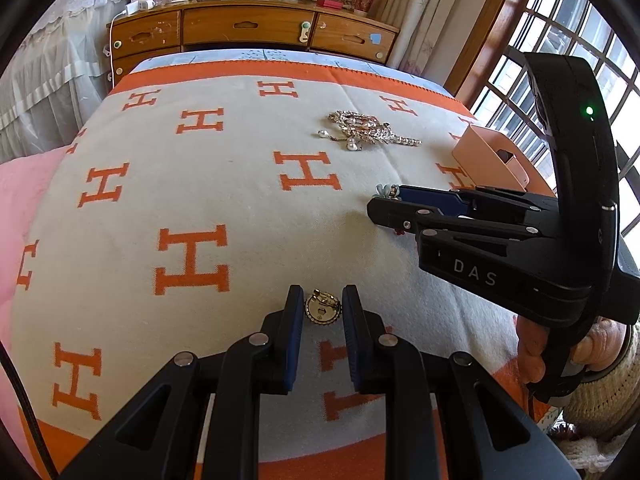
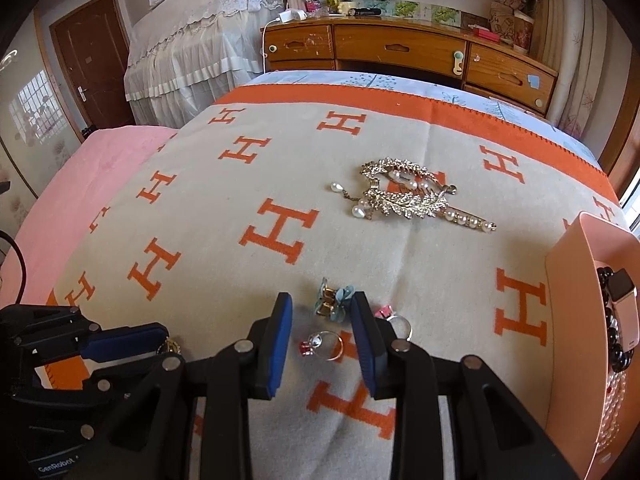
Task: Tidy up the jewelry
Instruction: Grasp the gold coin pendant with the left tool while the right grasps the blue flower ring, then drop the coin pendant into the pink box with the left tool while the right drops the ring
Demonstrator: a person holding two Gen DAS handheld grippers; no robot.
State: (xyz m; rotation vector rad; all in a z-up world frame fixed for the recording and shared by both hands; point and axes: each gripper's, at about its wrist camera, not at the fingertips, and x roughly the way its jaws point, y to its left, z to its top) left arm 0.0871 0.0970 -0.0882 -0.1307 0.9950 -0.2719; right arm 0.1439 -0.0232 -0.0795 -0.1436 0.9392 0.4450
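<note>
A round gold brooch (image 1: 322,311) sits between the blue pads of my left gripper (image 1: 323,293), which is shut on it just over the H-patterned blanket (image 1: 200,184). My right gripper (image 2: 322,298) is open. A blue flower clip (image 2: 333,301) lies by its right fingertip, apart from the left pad. A red-stone ring (image 2: 322,345) lies between the fingers, and a pink-stone ring (image 2: 394,318) is just outside to the right. A heap of gold and pearl brooches (image 2: 404,196) lies further back. The left gripper (image 2: 160,334) shows at the lower left of the right wrist view.
A pink box (image 2: 576,280) stands at the right edge of the bed, holding a dark bead bracelet (image 2: 612,320) and a watch. A pink cover (image 2: 80,184) lies to the left. A wooden dresser (image 2: 400,48) stands beyond the bed. A hand (image 1: 532,344) holds the right gripper.
</note>
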